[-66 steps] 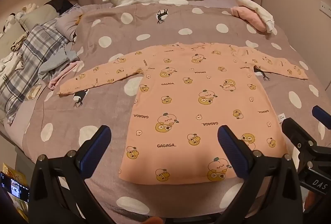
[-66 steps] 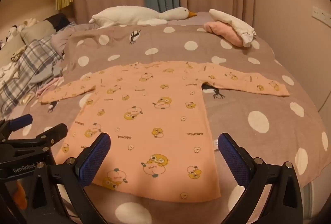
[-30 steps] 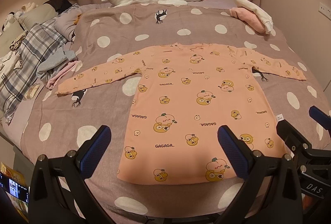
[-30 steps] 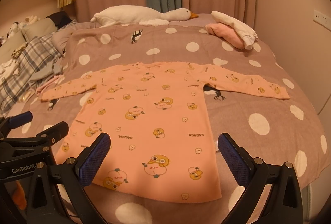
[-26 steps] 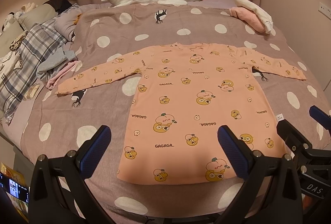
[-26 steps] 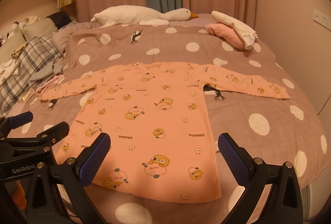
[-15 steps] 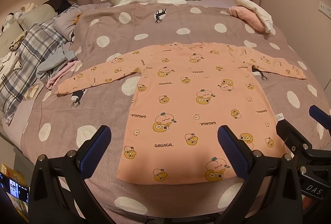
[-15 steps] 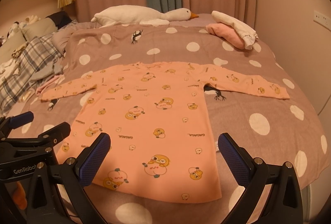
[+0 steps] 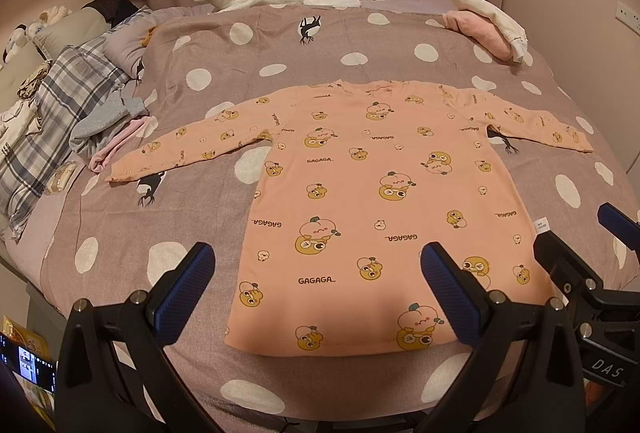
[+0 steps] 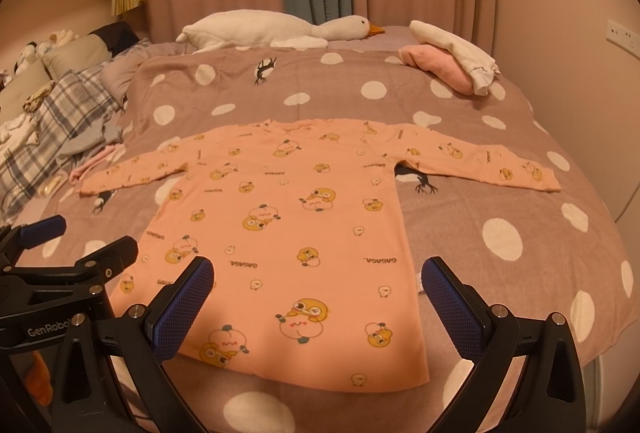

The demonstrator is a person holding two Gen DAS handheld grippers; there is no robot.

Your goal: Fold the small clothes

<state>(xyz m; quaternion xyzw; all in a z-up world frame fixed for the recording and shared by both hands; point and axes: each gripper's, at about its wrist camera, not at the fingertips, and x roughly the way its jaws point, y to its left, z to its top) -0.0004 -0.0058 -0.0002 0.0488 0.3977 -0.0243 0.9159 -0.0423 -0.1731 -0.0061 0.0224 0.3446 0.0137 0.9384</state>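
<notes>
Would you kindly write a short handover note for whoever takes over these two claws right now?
Left claw: open, empty, hovering above the shirt's hem.
Right claw: open, empty, also near the hem, beside the left one.
Peach long-sleeved shirt: spread flat on the polka-dot bedspread, both sleeves stretched out sideways, hem toward the claws.
Done: the shirt is laid out; no fold made yet.
Left: fold in the sleeves, then fold the body.
Already-folded pink and white clothes sit at the far right corner.
</notes>
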